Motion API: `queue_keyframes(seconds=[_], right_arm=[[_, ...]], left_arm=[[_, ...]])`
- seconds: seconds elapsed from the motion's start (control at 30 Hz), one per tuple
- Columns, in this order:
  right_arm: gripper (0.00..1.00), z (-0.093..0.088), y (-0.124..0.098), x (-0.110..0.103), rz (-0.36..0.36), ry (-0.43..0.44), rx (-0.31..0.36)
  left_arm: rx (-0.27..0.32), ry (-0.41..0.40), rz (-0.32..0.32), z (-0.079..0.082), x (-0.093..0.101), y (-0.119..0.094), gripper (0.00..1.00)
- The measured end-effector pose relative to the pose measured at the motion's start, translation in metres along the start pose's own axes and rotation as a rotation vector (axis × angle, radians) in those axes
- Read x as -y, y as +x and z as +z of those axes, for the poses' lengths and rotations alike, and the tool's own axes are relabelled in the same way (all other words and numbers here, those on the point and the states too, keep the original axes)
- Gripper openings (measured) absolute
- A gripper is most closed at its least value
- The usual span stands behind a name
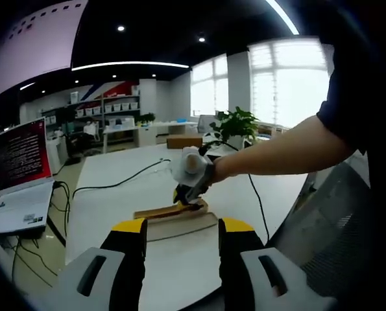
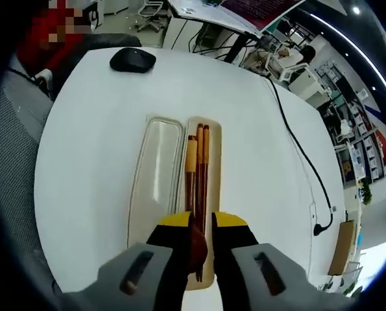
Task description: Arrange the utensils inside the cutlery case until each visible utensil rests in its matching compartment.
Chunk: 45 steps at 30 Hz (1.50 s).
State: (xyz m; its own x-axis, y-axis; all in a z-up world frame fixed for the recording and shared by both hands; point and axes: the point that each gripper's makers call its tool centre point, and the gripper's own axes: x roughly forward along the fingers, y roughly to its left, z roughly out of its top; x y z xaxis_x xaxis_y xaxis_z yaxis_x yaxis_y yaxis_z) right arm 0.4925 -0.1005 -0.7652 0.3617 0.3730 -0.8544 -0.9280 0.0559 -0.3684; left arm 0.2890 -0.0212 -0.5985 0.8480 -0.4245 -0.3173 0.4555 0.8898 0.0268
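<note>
A beige cutlery case [image 2: 212, 194] lies open on the white table, its lid [image 2: 155, 175] flat beside the tray on the left. In the tray lie two brown chopsticks [image 2: 202, 162] and a wooden spoon [image 2: 191, 165] side by side. My right gripper [image 2: 199, 223] hangs over the tray's near end, its jaws drawn close on the spoon's dark bowl end. In the left gripper view the right gripper [image 1: 187, 193], held by a gloved hand, stands tip down on the case [image 1: 180, 223]. My left gripper [image 1: 183, 236] is open, short of the case, nothing between its jaws.
A black mouse [image 2: 133, 59] sits at the table's far end, and a black cable [image 2: 303, 155] runs along the right side. A grey chair [image 2: 17, 162] stands at the table edge. A laptop [image 1: 21, 188] sits on a side desk, a plant [image 1: 235, 123] beyond.
</note>
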Motion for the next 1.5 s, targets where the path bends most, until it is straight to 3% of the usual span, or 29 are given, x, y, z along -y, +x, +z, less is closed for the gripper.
queue_keyframes(seconds=[0.5,0.6,0.9,1.23,1.33,1.5], right_arm=[[0.06,-0.020,-0.051,0.000,-0.116,0.036,0.013],[0.12,-0.032,-0.057,-0.003,-0.140,0.039,0.001],[0.13,-0.069,-0.078,-0.013,-0.171,0.106,-0.025],[0.13,-0.092,-0.085,-0.028,-0.153,0.185,-0.038],[0.15,-0.098,-0.077,-0.040,-0.097,0.255,-0.032],[0.14,-0.106,-0.066,-0.060,-0.017,0.269,-0.027]], left_arm=[[0.003,0.011,-0.010,-0.001,0.003,-0.002,0.47],[0.006,0.006,-0.010,-0.001,0.002,-0.002,0.47],[0.009,0.005,-0.016,-0.002,0.001,-0.002,0.47],[-0.012,0.022,-0.046,-0.006,0.008,-0.001,0.47],[-0.014,0.014,-0.044,-0.006,0.007,-0.001,0.47],[-0.015,0.007,-0.036,-0.007,0.005,-0.002,0.47]])
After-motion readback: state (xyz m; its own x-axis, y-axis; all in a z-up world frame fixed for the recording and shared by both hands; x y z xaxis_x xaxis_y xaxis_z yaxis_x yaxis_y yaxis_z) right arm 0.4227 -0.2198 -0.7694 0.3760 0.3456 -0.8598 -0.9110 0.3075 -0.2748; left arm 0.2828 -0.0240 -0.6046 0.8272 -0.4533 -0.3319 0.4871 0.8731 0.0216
